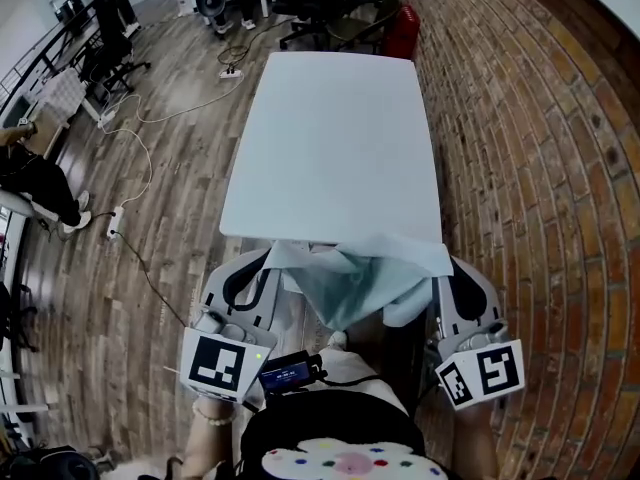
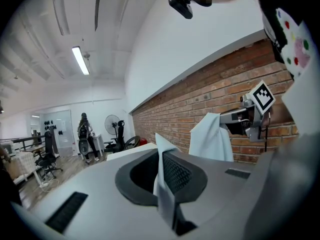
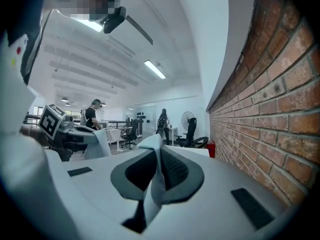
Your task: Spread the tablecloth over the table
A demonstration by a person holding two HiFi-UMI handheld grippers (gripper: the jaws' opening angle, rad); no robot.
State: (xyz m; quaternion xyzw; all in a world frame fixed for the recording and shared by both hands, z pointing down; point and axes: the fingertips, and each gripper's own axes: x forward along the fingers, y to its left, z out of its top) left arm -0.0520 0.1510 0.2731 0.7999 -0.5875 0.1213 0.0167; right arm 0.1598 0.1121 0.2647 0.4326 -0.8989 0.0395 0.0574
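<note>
A long white table [image 1: 335,138] runs away from me beside a brick wall. A pale blue-grey tablecloth [image 1: 352,276] hangs in a sagging bunch just short of the table's near edge. My left gripper [image 1: 270,260] is shut on the cloth's left corner, and a strip of cloth [image 2: 165,184] stands pinched between its jaws. My right gripper [image 1: 440,270] is shut on the right corner, with cloth [image 3: 154,176] clamped between its jaws too. From the left gripper view the right gripper [image 2: 245,115] shows with cloth draped from it.
The brick wall [image 1: 540,158] runs close along the table's right side. Office chairs [image 1: 330,8] and a red object [image 1: 403,30] stand past the far end. Cables [image 1: 140,158] lie on the wooden floor at left. People stand far off in the room.
</note>
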